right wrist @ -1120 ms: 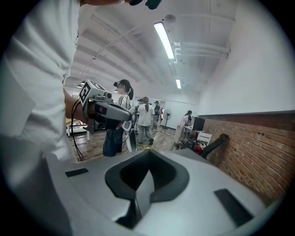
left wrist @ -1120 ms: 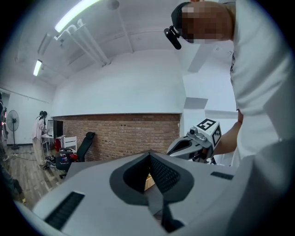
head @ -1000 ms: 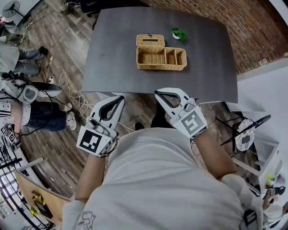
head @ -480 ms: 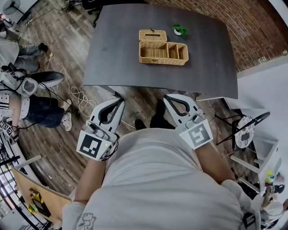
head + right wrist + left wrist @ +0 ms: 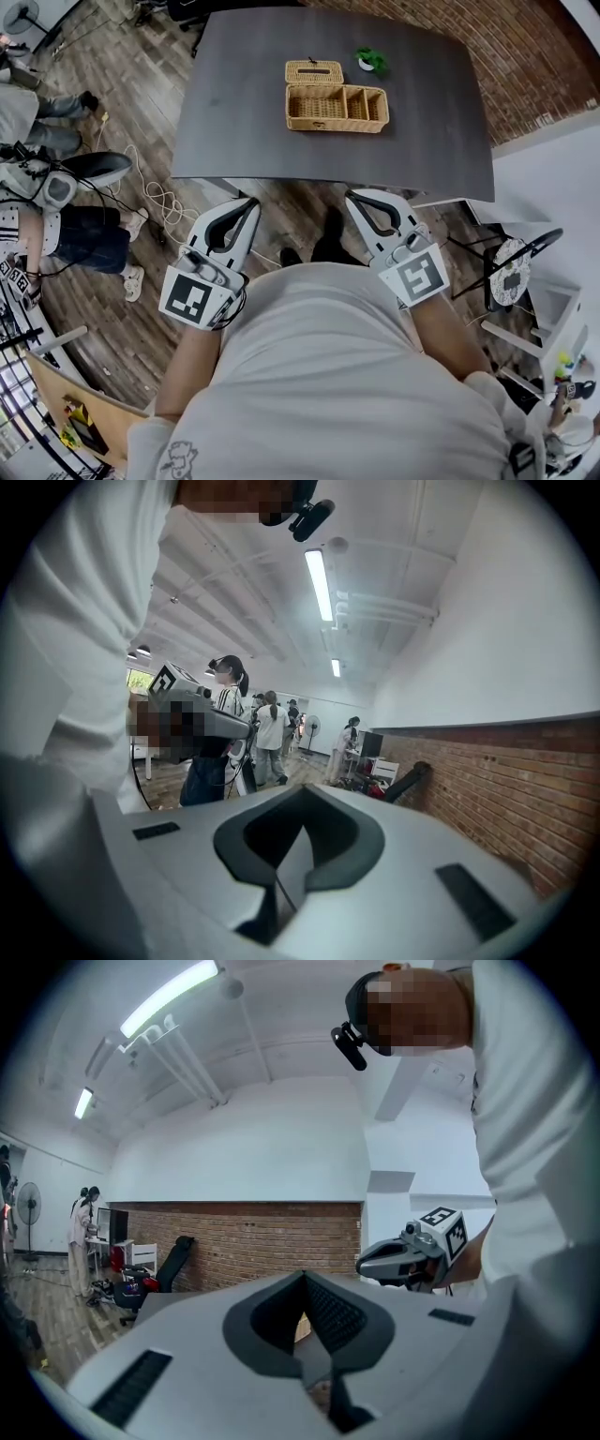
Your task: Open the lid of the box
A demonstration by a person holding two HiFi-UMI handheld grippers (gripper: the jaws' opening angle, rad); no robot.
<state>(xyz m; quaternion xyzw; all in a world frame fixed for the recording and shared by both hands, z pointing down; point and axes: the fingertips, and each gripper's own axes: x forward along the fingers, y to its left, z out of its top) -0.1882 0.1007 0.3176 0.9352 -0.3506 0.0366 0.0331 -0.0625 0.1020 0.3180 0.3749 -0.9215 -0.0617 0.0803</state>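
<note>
A wicker box (image 5: 336, 108) stands on the dark table (image 5: 234, 122), towards its far side. Its compartments show from above. Its wicker lid (image 5: 314, 72) lies swung back behind the left half. Both grippers hang off the table, close to the person's body above the wooden floor. My left gripper (image 5: 251, 203) is shut with nothing in it, and so is my right gripper (image 5: 352, 196). The left gripper view has its own jaws (image 5: 305, 1279) closed, with the right gripper (image 5: 412, 1252) beside them. Closed, bare jaws (image 5: 305, 829) fill the right gripper view.
A small green plant (image 5: 372, 61) in a white pot stands just behind the box's right end. Cables (image 5: 159, 202) and a seated person (image 5: 66, 216) are on the floor at left. A chair (image 5: 511, 277) stands at right. Several people (image 5: 267, 728) stand across the room.
My right gripper has drawn back towards the body and a little to the right. The left gripper has hardly moved. The box and lid lie as before.
</note>
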